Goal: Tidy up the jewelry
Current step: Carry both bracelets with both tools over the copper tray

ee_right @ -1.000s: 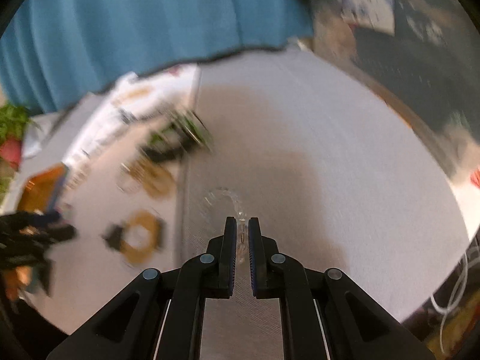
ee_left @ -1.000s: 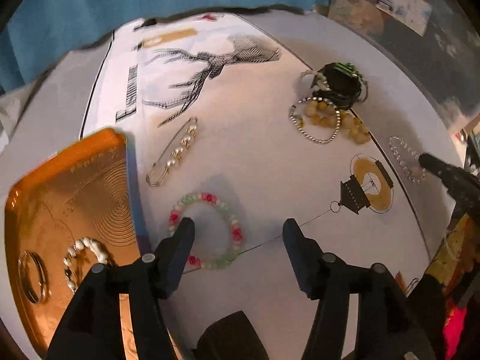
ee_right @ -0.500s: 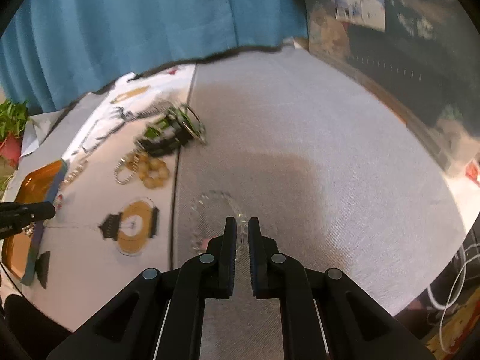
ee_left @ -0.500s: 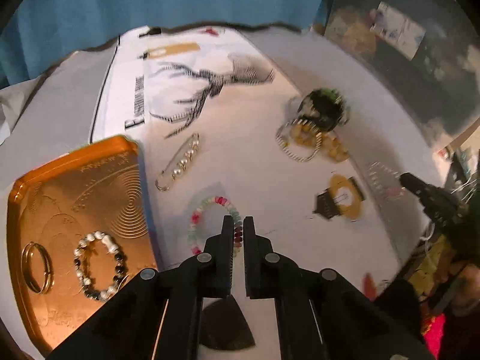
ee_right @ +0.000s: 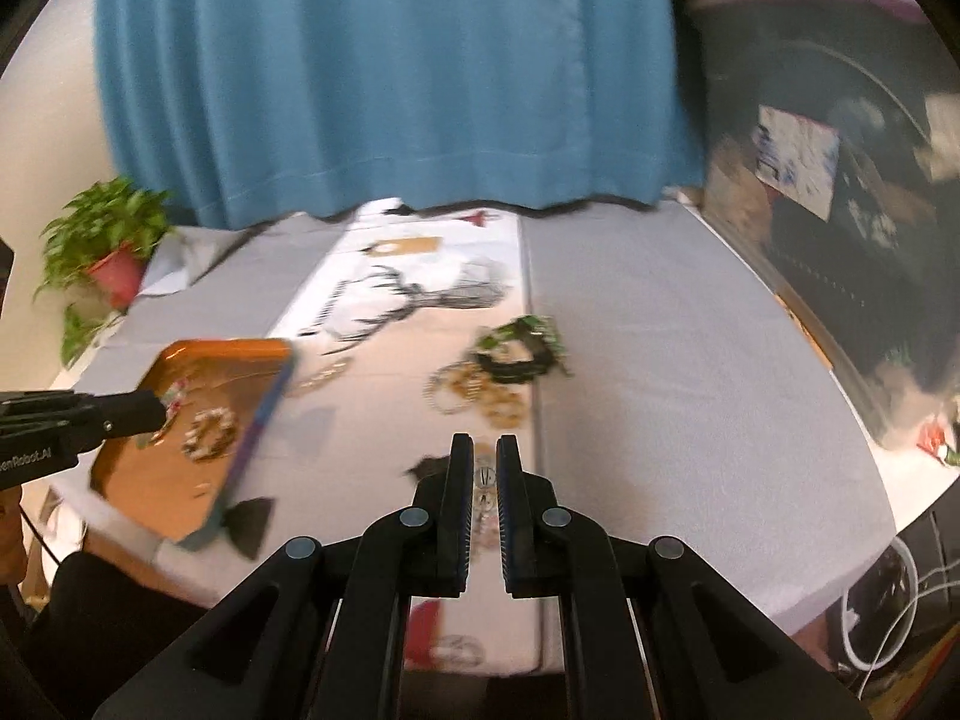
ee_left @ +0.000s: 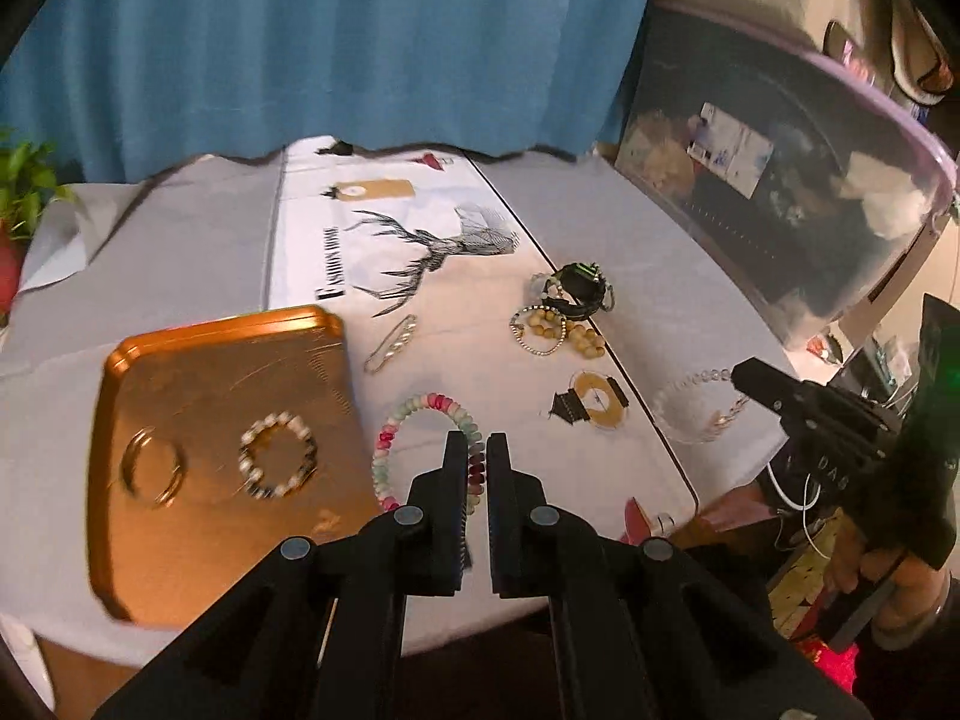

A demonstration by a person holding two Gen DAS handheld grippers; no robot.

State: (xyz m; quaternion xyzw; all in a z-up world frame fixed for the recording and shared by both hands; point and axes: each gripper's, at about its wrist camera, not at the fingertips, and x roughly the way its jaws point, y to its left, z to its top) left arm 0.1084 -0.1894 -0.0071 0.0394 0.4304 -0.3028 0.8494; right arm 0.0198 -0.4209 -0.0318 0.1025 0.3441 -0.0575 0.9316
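Jaws of the black left gripper: pressed together, pinching the pastel pink-and-mint beaded bracelet, which hangs as a loop at their tips above the bench.

Jaws of the black right gripper: pressed together on the clear crystal-bead bracelet, its loop dangling from the tips, seen plainly in the left wrist view.

Container: rounded-rectangle copper-orange metal tray, embossed with concentric rings, lying to the left on the bench. Contents: one plain gold bangle and one black-and-pearl beaded bracelet, side by side and apart.

Beyond the tray: large pearl-set safety-pin brooch, flat on the white cloth printed with a stag and a gold lantern motif.

Farther right: heap of tan wooden-bead bracelets touching a tangled black-and-green band; single pieces in it cannot be told apart.

Bench covering: grey woven fabric. Behind: pleated blue curtain; potted green plant in red pot, far left.
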